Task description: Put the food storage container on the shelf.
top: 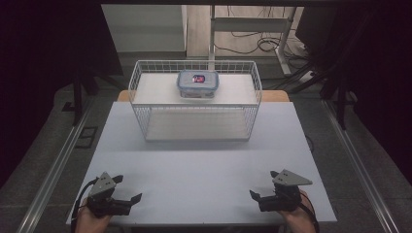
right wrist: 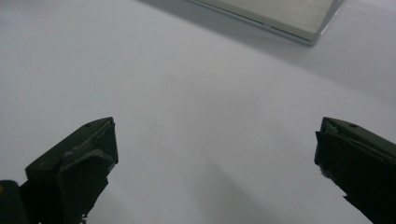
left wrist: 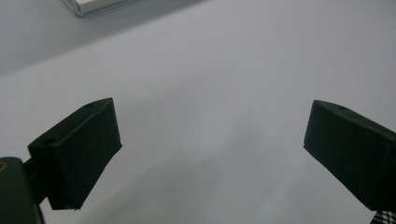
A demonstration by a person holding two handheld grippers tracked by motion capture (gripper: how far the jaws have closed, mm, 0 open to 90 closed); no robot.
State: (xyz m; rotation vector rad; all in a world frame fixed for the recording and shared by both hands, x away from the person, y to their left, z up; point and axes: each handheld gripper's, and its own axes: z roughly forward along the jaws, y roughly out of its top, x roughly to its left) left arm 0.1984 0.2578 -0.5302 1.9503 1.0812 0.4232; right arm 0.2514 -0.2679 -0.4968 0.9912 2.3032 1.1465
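Clear-plastic lunch box (top: 197, 83) sits atop the wire basket (top: 145, 116), straight ahead and well beyond us, roughly midway between left gripper (top: 137, 198) and right gripper (top: 252, 194), both jaws open, empty.

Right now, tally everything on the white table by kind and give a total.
White wire basket: 1
Clear plastic lidded container with blue rim, inside the basket: 1
Black two-jaw grippers, left and right, both open: 2
Total: 4
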